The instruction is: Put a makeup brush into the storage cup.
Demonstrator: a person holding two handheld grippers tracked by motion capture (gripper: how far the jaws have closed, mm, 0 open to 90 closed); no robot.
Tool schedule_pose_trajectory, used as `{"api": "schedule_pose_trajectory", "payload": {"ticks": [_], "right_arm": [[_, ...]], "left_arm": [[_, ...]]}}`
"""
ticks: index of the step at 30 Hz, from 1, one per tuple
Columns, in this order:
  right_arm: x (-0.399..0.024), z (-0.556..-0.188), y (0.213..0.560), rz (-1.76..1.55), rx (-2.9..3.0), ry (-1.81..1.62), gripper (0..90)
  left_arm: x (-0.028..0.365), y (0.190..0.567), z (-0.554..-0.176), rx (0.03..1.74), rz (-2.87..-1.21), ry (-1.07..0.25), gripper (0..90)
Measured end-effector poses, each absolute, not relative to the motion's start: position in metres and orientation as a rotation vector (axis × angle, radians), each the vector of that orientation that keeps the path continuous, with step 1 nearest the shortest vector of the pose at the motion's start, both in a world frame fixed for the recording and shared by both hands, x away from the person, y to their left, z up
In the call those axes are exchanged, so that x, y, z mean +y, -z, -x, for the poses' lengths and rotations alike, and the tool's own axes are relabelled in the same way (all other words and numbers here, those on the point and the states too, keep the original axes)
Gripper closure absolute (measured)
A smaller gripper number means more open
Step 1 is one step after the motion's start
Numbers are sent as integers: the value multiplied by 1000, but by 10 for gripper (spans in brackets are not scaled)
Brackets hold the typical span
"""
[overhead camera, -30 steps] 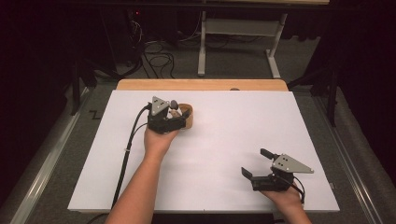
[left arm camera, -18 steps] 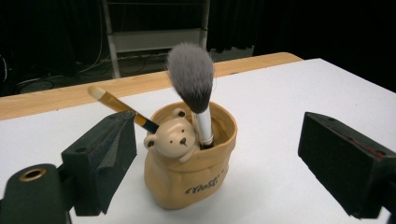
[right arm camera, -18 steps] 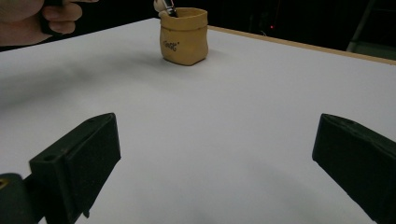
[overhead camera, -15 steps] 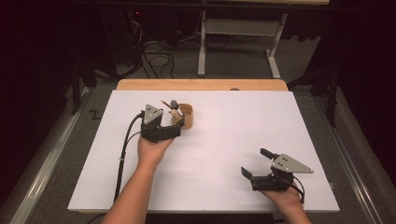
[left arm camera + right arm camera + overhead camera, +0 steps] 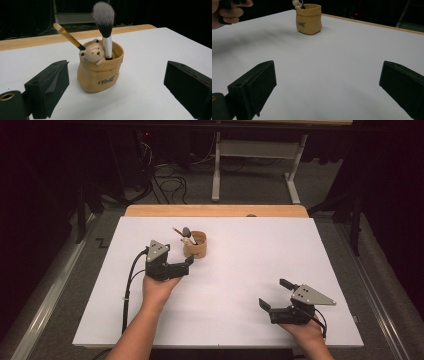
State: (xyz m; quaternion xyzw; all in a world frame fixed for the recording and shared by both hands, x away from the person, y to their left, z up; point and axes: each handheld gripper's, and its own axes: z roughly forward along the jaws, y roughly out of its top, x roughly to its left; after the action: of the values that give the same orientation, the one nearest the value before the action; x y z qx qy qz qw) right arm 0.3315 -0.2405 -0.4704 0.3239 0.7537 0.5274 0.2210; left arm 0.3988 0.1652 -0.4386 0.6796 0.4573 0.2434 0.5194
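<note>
Scene: We see a white table top (image 5: 240,285) with a wooden strip along its far edge, dark floor and cables beyond.
Holder: A tan, sack-shaped brush holder (image 5: 195,245) with a small bear figure (image 5: 92,53) on its rim stands upright on the far left part of the table, well apart from the right gripper.
Contents: We count two makeup brushes standing in the holder: a fluffy powder brush (image 5: 104,27) with a silver ferrule, nearly upright, and a thin gold-handled brush (image 5: 68,36) leaning away to the left in the left gripper view.
Left gripper: Our left gripper (image 5: 187,265) sits just beside the holder on its near-left side; its jaws have just been opening and now stand wide and released. In the left gripper view the holder is ahead of the jaws, not between the pads, and nothing touches it.
Right gripper: Our right gripper (image 5: 274,294) rests low over the near right part of the table, jaws spread wide and grasping nothing; bare table lies between them in the right gripper view.
Hands: Our left hand (image 5: 159,287) wraps its gripper from behind; our right hand (image 5: 305,332) does likewise at the table's near edge.
</note>
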Motion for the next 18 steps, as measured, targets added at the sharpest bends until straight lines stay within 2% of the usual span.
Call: {"api": "schedule_pose_trajectory", "payload": {"ticks": [18], "right_arm": [[-243, -332, 469, -900, 2074, -1453, 13]], "left_arm": [[177, 454, -366, 1096, -1642, -573, 63]]}}
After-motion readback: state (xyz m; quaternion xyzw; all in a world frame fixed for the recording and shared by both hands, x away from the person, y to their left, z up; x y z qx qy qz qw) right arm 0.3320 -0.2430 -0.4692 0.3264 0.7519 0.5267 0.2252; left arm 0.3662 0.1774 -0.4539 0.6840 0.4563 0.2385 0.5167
